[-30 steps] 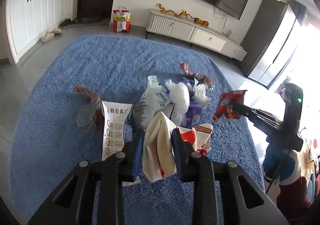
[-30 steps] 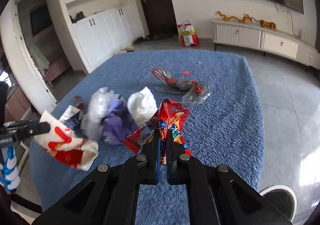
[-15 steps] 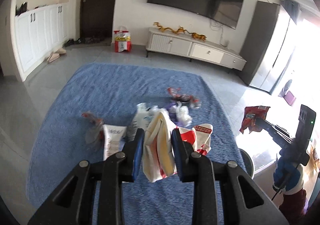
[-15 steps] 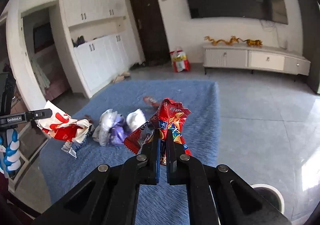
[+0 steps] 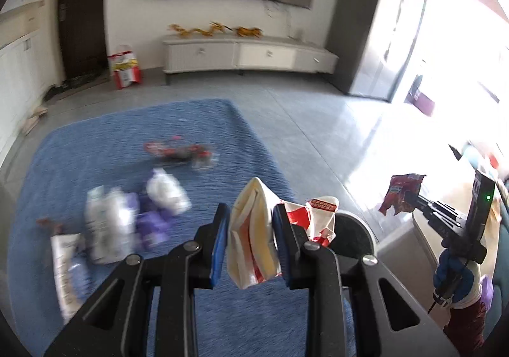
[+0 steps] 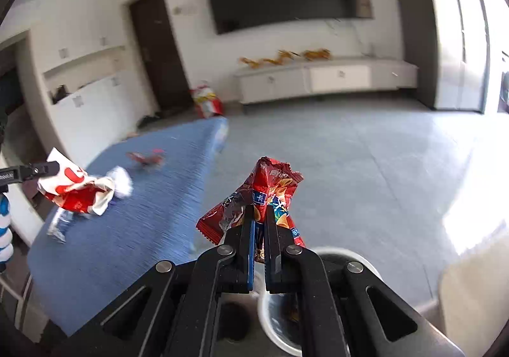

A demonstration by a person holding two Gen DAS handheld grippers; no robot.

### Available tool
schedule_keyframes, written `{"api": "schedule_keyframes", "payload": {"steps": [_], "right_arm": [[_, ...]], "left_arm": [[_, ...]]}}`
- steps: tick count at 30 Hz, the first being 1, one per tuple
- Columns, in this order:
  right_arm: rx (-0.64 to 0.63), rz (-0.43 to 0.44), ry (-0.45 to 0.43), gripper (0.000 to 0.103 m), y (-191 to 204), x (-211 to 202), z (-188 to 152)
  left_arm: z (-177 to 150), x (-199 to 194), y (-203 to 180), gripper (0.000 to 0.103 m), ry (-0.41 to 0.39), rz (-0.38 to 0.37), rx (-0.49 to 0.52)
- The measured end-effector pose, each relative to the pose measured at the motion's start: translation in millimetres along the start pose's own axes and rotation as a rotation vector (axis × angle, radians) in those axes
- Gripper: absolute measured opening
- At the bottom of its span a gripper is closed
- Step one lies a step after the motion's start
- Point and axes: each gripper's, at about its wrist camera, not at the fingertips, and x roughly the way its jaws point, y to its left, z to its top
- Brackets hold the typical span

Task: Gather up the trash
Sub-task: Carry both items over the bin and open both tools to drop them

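- The blue rug (image 5: 127, 134) fills the left and middle of the floor; its right edge runs diagonally from far to near, with bare grey tile floor (image 5: 318, 121) to the right of it, open as far as the white TV cabinet (image 5: 248, 53) against the far wall.
- A round bin (image 6: 318, 319) with a pale rim stands on the tiles just off the rug's near right corner, right below the right gripper and partly hidden behind the left one.
- Loose litter lies on the rug: a blurred heap of white and purple bags (image 5: 133, 217) at near left, and a red-and-clear wrapper (image 5: 178, 152) farther out, well apart from the heap.
- The left gripper (image 5: 251, 229) is held level above the rug's right edge, clenched on a crumpled white, red and yellow paper bag (image 5: 254, 239) that hangs on both sides of the fingers.
- The right gripper (image 6: 259, 229) points forward over the bin's rim, its fingers closed tight on a red crisp packet (image 6: 270, 188) that sticks up above them, clear of the floor.
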Motion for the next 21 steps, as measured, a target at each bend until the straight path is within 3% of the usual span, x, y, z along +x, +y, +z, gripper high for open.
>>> {"api": "schedule_keyframes", "payload": {"steps": [10,21], "right_arm": [[0.104,-0.131,0.150,0.005,-58,38,-56],[0.191,-0.175,0.209,0.009,-84,64,-75]], "left_arm": [[0,105,-109,0.027,0.160,-0.057,0.212],[-24,179,-178,0.030,0.250,-0.052,0.313]]}}
